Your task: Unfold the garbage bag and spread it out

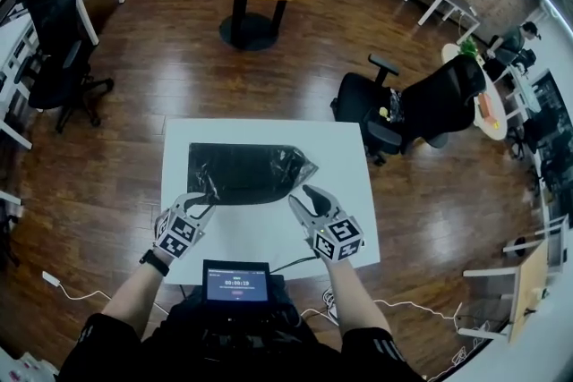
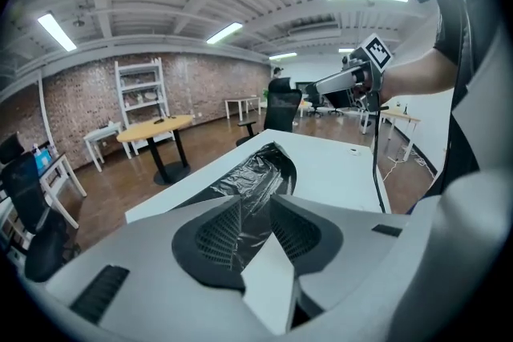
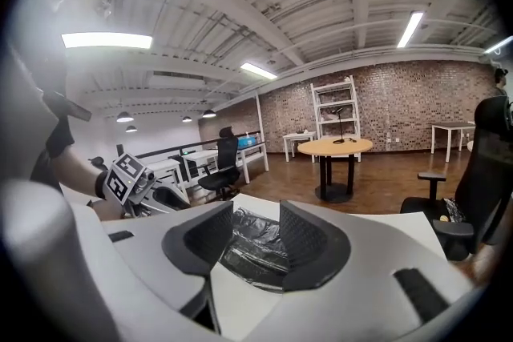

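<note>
Left gripper (image 1: 202, 201): clenched on the near-left corner of the garbage bag (image 1: 246, 170). The black film rises off the table (image 1: 269, 239) and runs in between your pads.
Left hand pose: over the table's near-left part, nose tipped down and away from you.
Bag: lies on the white table, beyond both grippers. It is mostly flat, with its long axis running left to right across you and its right end puckered.
Deciding relation: the bag's near-right corner lies just ahead of your free claw, slightly to its left, so that hand is the nearer one.
Right gripper (image 1: 304, 197): released, with the jaws wide apart and nothing gripped. Through the gap you see only the bag, lying on the table beyond.
Right hand pose: over the near-right part, pointing forward and inward, tilted only a little.
</note>
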